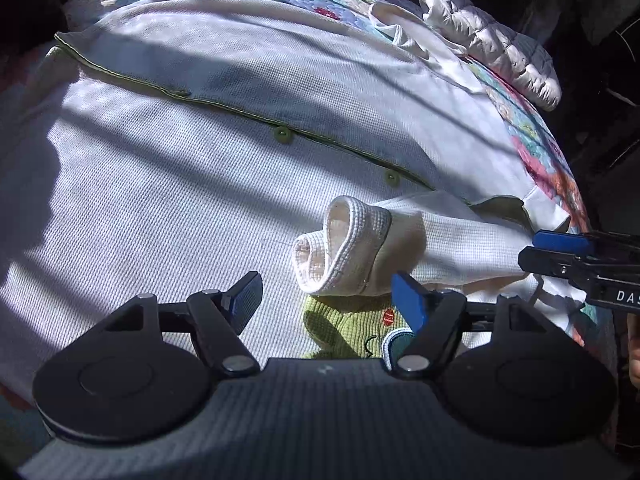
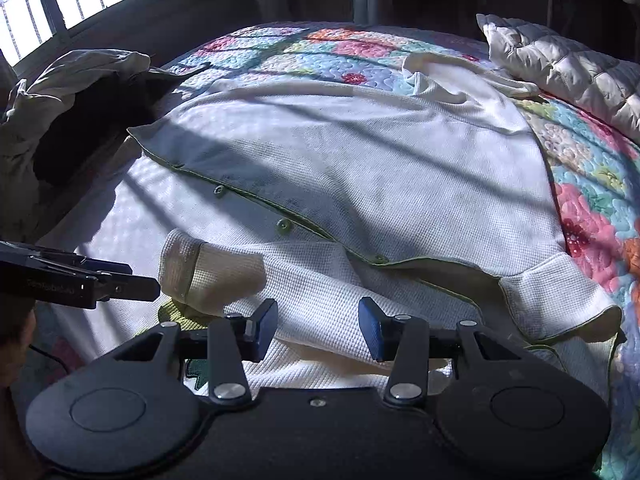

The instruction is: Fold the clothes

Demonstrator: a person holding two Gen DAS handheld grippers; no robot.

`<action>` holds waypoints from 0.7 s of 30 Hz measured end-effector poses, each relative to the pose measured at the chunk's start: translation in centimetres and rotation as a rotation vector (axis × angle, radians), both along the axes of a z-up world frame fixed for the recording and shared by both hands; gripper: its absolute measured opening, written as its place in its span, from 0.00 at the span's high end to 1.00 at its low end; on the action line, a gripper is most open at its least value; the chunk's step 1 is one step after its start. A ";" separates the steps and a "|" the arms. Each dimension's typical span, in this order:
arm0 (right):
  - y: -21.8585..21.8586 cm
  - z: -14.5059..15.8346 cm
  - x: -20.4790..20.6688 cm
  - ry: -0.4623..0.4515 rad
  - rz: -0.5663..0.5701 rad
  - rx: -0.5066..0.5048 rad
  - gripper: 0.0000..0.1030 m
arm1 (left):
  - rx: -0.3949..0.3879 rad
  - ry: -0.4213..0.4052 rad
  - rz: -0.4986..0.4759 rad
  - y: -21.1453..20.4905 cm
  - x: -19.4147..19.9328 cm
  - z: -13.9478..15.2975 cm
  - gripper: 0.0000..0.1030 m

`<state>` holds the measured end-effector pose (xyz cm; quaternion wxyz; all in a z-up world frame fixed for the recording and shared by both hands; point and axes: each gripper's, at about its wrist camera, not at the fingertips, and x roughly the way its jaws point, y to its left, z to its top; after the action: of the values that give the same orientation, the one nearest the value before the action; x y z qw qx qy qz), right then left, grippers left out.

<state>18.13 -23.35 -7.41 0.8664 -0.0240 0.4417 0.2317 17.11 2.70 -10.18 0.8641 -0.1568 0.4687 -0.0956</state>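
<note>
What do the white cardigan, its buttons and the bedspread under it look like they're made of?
White cardigan: waffle-knit fabric, likely cotton, matte; a fine grid texture shows. Buttons: glossy green, probably plastic, with a slight sheen. Bedspread: quilted floral cloth, its stitched puffy pattern visible; fibre unclear.

A bed with a floral quilted cover (image 2: 592, 184) carries a white waffle-knit cardigan with green trim (image 2: 360, 160). A white padded jacket (image 2: 568, 68) lies beside the cardigan's far edge.

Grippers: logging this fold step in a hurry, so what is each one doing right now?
Left gripper: open, holding nothing, at the sleeve cuff.
Right gripper: open, holding nothing, over the sleeve.
</note>
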 end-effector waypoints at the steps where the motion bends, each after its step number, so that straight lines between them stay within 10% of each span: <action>1: -0.1 -0.1 0.0 -0.007 0.010 0.005 0.52 | -0.008 -0.007 0.005 0.1 0.1 -0.2 0.29; 7: -0.3 -1.5 0.7 -0.038 0.061 -0.042 0.52 | -0.064 -0.015 0.025 -0.5 2.0 -1.7 0.23; 11: 0.3 -1.9 1.6 -0.059 0.141 -0.103 0.46 | 0.024 -0.070 -0.027 -2.3 2.6 -1.5 0.81; 21: 2.7 -2.6 2.8 -0.134 0.291 -0.212 0.38 | -0.040 -0.189 -0.053 -3.8 4.0 3.5 0.91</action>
<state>20.96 -20.64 -10.01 0.8439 -0.1940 0.3968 0.3045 21.10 -1.13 -6.70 0.8983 -0.1517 0.3871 -0.1421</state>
